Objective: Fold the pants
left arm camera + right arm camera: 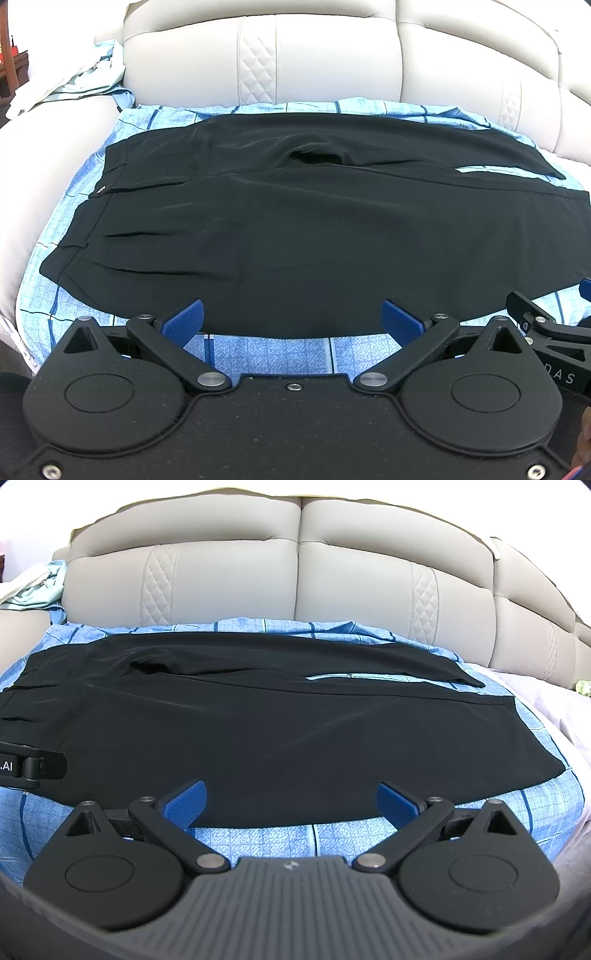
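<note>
Black pants (295, 229) lie flat across a blue checked sheet (266, 350), waistband at the left, both legs running right. They also show in the right wrist view (258, 731). My left gripper (293, 317) is open and empty, its blue pads (184, 321) just above the near edge of the pants. My right gripper (291, 799) is open and empty, at the same near edge further right. Part of the right gripper (546, 325) shows at the right edge of the left wrist view. The left gripper (33, 764) shows at the left edge of the right wrist view.
A padded beige headboard (295, 576) stands behind the sheet. A crumpled pale garment (85, 77) lies at the far left on a beige cushion. The sheet's (258, 838) near border lies just under both grippers.
</note>
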`<state>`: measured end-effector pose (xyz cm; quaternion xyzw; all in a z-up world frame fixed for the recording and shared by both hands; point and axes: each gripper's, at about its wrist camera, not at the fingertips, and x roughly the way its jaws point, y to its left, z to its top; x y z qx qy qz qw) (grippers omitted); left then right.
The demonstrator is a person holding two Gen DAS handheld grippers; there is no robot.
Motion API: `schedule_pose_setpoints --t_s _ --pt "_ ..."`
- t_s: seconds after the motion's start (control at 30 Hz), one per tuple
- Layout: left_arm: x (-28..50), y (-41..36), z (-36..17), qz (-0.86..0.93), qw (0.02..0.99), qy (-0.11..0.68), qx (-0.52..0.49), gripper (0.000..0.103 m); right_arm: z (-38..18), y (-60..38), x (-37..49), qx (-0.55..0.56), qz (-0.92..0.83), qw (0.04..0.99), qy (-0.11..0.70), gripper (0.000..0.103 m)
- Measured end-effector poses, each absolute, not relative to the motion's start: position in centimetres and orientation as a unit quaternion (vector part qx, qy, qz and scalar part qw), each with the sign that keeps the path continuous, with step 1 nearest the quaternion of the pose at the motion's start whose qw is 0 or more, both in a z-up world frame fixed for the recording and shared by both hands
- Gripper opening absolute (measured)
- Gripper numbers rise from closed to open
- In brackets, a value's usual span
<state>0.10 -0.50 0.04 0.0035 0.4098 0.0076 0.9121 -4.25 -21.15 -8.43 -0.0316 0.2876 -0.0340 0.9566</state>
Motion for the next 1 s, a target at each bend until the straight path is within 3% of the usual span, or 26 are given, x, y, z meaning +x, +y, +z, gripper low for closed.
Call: schedule_pose_setpoints --t_s 0.73,1.0 --pt "0.8 -0.5 -0.3 0.015 0.912 0.410 0.013 0.103 -8.8 -21.1 -3.6 -0.033 -0.044 0.955 0.290 0.103" --pt "5.9 1.8 -0.7 0.025 0.896 0.444 -0.001 0.103 -8.3 -22.6 -0.9 -0.027 -0.051 0.962 0.265 0.103"
